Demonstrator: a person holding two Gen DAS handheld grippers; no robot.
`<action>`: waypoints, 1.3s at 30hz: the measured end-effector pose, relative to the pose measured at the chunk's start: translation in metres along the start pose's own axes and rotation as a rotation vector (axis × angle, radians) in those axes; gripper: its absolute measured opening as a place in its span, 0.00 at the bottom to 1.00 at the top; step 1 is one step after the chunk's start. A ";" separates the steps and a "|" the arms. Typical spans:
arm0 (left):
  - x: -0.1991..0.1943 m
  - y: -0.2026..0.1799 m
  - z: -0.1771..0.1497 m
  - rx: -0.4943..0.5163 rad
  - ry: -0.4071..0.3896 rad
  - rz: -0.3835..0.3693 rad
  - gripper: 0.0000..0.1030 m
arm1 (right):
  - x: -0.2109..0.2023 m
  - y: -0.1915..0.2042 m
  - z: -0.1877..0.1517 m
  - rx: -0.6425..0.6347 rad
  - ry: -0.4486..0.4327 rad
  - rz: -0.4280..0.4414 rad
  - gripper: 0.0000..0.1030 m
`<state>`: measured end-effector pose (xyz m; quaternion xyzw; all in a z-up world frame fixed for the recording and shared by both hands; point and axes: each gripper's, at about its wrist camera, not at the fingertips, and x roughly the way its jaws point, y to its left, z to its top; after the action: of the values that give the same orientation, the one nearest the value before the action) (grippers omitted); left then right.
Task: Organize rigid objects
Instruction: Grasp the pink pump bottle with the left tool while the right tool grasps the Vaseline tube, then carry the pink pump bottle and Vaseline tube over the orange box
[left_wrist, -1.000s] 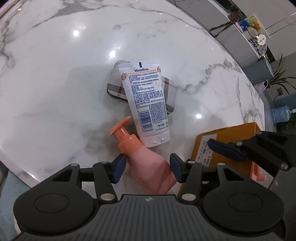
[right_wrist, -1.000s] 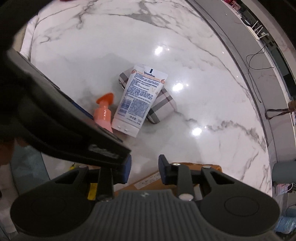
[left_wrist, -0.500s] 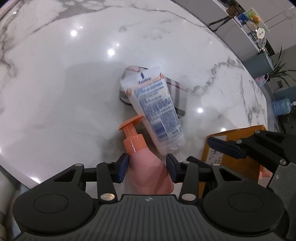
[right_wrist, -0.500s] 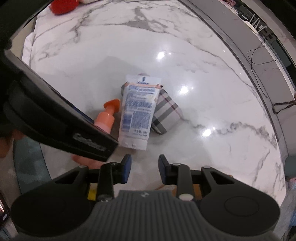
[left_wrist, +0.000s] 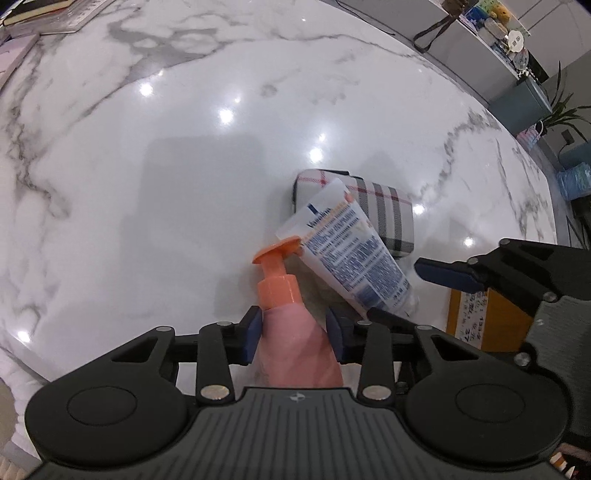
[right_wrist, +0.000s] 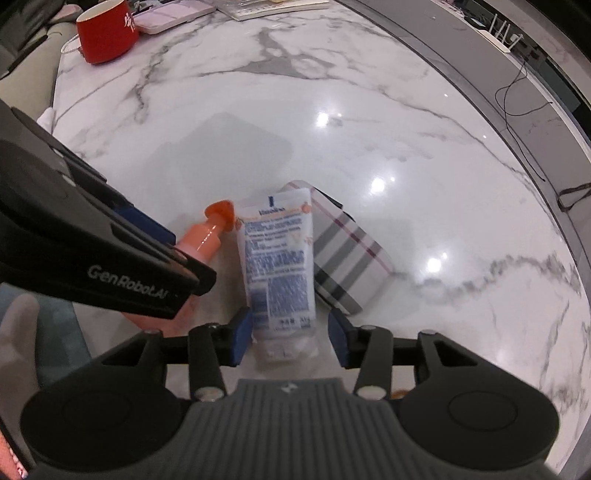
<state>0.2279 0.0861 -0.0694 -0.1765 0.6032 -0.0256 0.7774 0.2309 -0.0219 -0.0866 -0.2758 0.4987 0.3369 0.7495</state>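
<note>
Your left tongs (left_wrist: 293, 338) clench the pink pump bottle (left_wrist: 295, 343) at the near bench (left_wrist: 147, 184) edge; your right tongs (right_wrist: 290, 334), released, straddle the Vaseline tube (right_wrist: 279, 266) leaning on the plaid case (right_wrist: 347, 262), ready to grasp it.

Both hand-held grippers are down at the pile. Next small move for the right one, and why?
Probably close the right hand-held gripper on the Vaseline tube: its cap end sits between open fingers, a gap showing on one side. The left hand-held gripper already pinches the pink pump bottle.
</note>
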 end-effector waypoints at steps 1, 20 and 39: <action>0.001 0.001 0.001 -0.004 -0.002 -0.003 0.38 | 0.003 0.001 0.002 -0.003 0.002 -0.002 0.45; 0.002 0.007 -0.006 0.028 -0.071 -0.045 0.28 | 0.017 0.004 0.007 0.049 -0.012 -0.007 0.44; -0.069 -0.021 -0.058 0.268 -0.309 0.021 0.28 | -0.073 0.012 -0.033 0.143 -0.173 -0.030 0.43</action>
<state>0.1584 0.0695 -0.0108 -0.0671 0.4698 -0.0702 0.8774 0.1822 -0.0561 -0.0307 -0.1991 0.4505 0.3117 0.8125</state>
